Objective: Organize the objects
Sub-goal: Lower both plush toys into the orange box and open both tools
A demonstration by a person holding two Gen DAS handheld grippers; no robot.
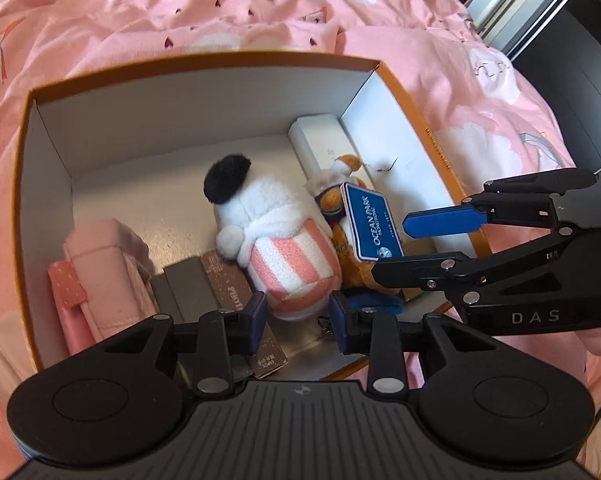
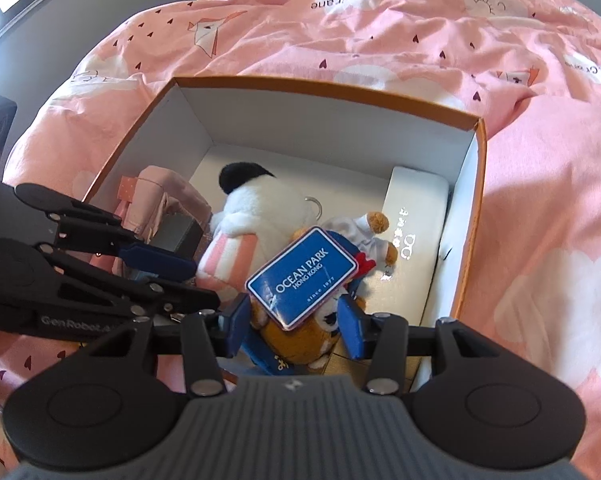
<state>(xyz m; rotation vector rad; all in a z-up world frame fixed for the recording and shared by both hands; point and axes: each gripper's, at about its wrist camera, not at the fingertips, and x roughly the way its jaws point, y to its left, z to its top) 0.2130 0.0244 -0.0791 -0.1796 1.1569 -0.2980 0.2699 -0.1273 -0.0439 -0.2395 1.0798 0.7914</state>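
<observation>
Both grippers hover over an open orange box (image 1: 400, 80) with white inside walls, resting on a pink bedspread (image 2: 420, 40). Left gripper (image 1: 298, 316) has its blue-padded fingers parted, with the lower end of a white plush in a pink-and-white striped outfit (image 1: 284, 264) showing between them; whether the pads touch it cannot be told. Right gripper (image 2: 296, 318) is likewise spread, its fingers flanking an orange plush (image 2: 300, 340), and contact is unclear there too. A blue "OCEAN PARK HONG KONG" tag (image 2: 302, 278) lies tilted on top of that orange plush.

Inside the box, the white plush, with its black ear (image 1: 228, 178), lies just beside the orange plush, roughly in the middle. A long white case (image 2: 414, 232) lies along the right-hand wall. A pink fabric pouch (image 1: 104, 276) sits against the left-hand wall, with a dark grey box (image 1: 188, 288) and a brown printed carton (image 1: 226, 284) between it and the white plush.
</observation>
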